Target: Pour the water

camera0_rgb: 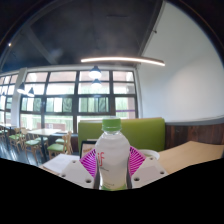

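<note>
A clear plastic water bottle (113, 152) with a green cap stands upright between my two fingers. The magenta pads (92, 160) press on it from both sides, so my gripper (113, 165) is shut on the bottle's body. The bottle's lower part is hidden below the view. A white round vessel, perhaps a cup or bowl (149, 155), shows just right of the bottle on the light table (190, 155).
A green sofa (140, 132) stands behind the table. Beyond it are large windows (80, 95) and wooden tables with chairs (40, 135) at the left. A long ceiling lamp (122, 60) hangs overhead.
</note>
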Demonstrator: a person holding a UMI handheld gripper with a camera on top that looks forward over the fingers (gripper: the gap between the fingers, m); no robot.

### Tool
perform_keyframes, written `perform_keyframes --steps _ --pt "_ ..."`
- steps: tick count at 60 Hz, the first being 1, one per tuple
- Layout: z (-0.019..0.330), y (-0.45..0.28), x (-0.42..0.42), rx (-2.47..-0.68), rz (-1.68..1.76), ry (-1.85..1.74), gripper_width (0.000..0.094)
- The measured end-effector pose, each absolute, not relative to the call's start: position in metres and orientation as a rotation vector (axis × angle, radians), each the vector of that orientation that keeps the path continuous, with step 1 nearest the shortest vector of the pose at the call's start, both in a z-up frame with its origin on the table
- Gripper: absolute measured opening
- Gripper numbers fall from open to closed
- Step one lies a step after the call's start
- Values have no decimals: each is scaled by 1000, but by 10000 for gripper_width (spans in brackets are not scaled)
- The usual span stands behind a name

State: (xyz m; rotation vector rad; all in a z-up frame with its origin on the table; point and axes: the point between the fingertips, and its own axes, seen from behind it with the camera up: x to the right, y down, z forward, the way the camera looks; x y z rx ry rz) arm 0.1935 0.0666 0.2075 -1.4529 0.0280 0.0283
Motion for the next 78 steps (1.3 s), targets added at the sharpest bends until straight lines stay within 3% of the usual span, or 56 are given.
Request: perform_keyframes --steps 1,6,16,22,36,43,47,68,78 --pt "189 46 197 -1482 23 36 360" --pt "144 86 225 -1560 12 49 361" --pt "89 98 232 -1681 -28 64 377" --pt "105 107 232 -1628 -44 28 366" --pt "100 87 222 -1618 -30 52 400" --pt "101 80 218 -1635 -50 13 586" --pt "100 78 214 -1673 -46 -16 848" --pt "120 -43 229 -1706 -130 81 831" --pt "132 -150 199 -1687 -106 128 832"
